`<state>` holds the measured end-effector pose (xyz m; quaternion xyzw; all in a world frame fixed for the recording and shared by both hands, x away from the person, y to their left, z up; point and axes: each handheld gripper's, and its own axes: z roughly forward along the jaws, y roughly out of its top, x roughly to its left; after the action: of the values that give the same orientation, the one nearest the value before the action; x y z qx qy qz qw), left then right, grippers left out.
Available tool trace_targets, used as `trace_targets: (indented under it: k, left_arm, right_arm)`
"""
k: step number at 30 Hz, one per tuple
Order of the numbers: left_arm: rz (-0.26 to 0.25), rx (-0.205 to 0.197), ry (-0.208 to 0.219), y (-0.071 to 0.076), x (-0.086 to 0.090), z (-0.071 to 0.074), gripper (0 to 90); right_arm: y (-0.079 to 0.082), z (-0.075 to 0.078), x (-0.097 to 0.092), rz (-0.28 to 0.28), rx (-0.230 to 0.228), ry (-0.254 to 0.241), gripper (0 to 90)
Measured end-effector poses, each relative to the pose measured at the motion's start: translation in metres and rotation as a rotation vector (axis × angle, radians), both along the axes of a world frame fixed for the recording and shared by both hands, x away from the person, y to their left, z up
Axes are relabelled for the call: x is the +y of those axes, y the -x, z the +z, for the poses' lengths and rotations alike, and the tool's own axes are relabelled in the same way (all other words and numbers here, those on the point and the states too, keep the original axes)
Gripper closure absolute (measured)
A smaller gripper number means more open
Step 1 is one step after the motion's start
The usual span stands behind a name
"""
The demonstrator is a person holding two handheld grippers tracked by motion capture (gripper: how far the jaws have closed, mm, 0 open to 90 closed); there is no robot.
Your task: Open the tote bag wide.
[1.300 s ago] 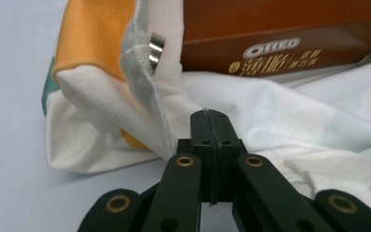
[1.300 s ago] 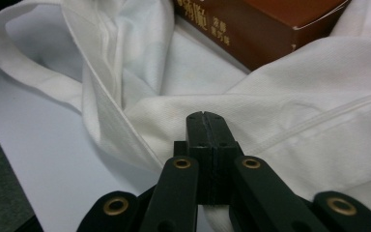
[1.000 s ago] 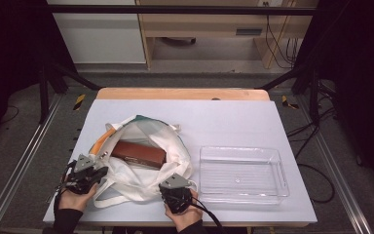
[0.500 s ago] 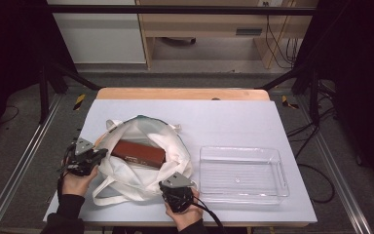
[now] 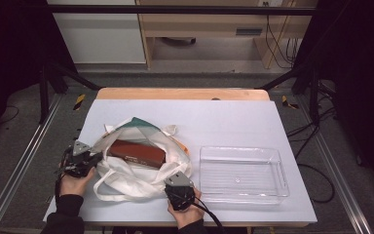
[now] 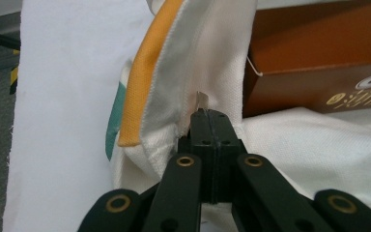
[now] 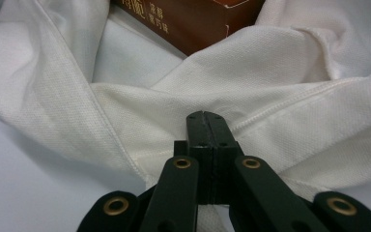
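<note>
At seven o'clock on the table (image 5: pixel 233 117), our left gripper (image 5: pixel 93 158) is clenched on the rim of the white tote bag (image 5: pixel 126 183); in the left gripper view the jaws press flat together with a fold of cloth (image 6: pixel 193 104) pinched at their tips, beside the bag's orange trim (image 6: pixel 147 72). Our right gripper (image 5: pixel 177 181), at six o'clock, is likewise clamped on the near hem (image 7: pixel 270 121). The brown box (image 5: pixel 137 153) lies inside the open mouth, between the two grips.

To do this well, we judge that both pinches should stay firm and pull apart toward nine and three o'clock, keeping the mouth wide and low so the box sits exposed. Lifting either side too much would probably fold cloth over the box.

Toward three o'clock, near the bag, stands an empty clear plastic tray (image 5: pixel 277 161), the likely destination. The bag's loose handle (image 5: pixel 121 192) loops across the near edge and could snag; one hand must release before it can take the box.
</note>
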<state>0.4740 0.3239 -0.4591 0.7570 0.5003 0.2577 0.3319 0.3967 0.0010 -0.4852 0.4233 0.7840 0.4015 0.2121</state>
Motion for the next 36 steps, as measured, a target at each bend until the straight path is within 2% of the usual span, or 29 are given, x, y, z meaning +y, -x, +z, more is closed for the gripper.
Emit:
trace_targets:
  k: [1, 2, 3, 5, 7, 10, 12, 15, 19, 22, 24, 27, 28, 29, 32, 33, 34, 35, 36]
  left_arm:
    - [0.000, -0.006, 0.003, 0.001, 0.000, 0.000, 90.0]
    - [0.000, -0.026, 0.033, 0.006, 0.001, 0.003, 90.0]
    - [0.000, -0.026, 0.033, 0.006, 0.001, 0.003, 90.0]
    - [-0.023, -0.057, 0.093, 0.014, 0.004, 0.009, 90.0]
    - [-0.058, -0.071, 0.113, 0.024, 0.003, 0.013, 90.0]
    - [-0.075, -0.068, 0.063, 0.034, 0.003, 0.010, 90.0]
    - [-0.066, -0.028, 0.036, 0.033, 0.005, -0.001, 90.0]
    - [-0.065, -0.011, 0.039, 0.032, 0.005, -0.004, 90.0]
    - [-0.058, -0.011, 0.029, 0.032, 0.003, -0.006, 90.0]
    - [-0.053, -0.016, 0.025, 0.033, 0.002, -0.005, 90.0]
    - [-0.056, -0.019, 0.042, 0.033, 0.001, -0.004, 88.0]
    - [-0.075, -0.030, 0.090, 0.036, 0.001, 0.002, 81.8]
    - [-0.087, -0.040, 0.095, 0.038, 0.002, 0.005, 79.8]
    - [-0.088, -0.055, 0.111, 0.040, 0.002, 0.008, 77.9]
    - [-0.090, -0.109, 0.131, 0.048, 0.003, 0.017, 70.3]
    - [-0.093, -0.125, 0.138, 0.050, 0.003, 0.020, 67.8]
    - [-0.091, -0.142, 0.145, 0.053, 0.003, 0.022, 65.3]
    - [-0.091, -0.155, 0.145, 0.055, 0.003, 0.024, 62.8]
    - [-0.091, -0.163, 0.154, 0.057, 0.003, 0.026, 62.8]
  right_arm:
    - [0.000, 0.000, 0.000, 0.000, 0.000, 0.000, 90.0]
    - [0.000, 0.000, -0.001, 0.000, 0.001, -0.014, 90.0]
    - [0.000, 0.001, -0.003, 0.005, -0.005, -0.024, 90.0]
    - [0.002, 0.002, -0.004, 0.006, -0.012, -0.039, 90.0]
    - [0.008, 0.005, -0.007, -0.001, -0.041, -0.031, 90.0]
    - [0.010, 0.005, -0.007, -0.018, -0.052, -0.008, 90.0]
    - [0.009, 0.003, -0.009, -0.034, -0.039, -0.008, 90.0]
    - [0.008, 0.000, -0.015, -0.047, -0.020, 0.001, 90.0]
    - [0.009, -0.004, -0.012, -0.047, -0.029, 0.033, 90.0]
    - [0.009, -0.005, -0.011, -0.046, -0.031, 0.030, 90.0]
    - [0.009, -0.004, -0.012, -0.042, -0.028, 0.028, 90.0]
    - [0.009, 0.002, -0.013, -0.037, -0.025, -0.001, 88.0]
    - [0.011, 0.007, -0.014, -0.020, -0.030, -0.044, 85.6]
    - [0.011, 0.010, -0.014, -0.011, -0.036, -0.051, 84.1]
    - [0.013, 0.021, -0.013, 0.007, -0.086, -0.075, 76.2]
    - [0.013, 0.025, -0.013, 0.019, -0.090, -0.096, 72.9]
    - [0.012, 0.029, -0.013, 0.035, -0.104, -0.118, 64.3]
    - [0.011, 0.033, -0.013, 0.059, -0.110, -0.147, 60.7]
    - [0.011, 0.033, -0.013, 0.059, -0.110, -0.147, 60.7]
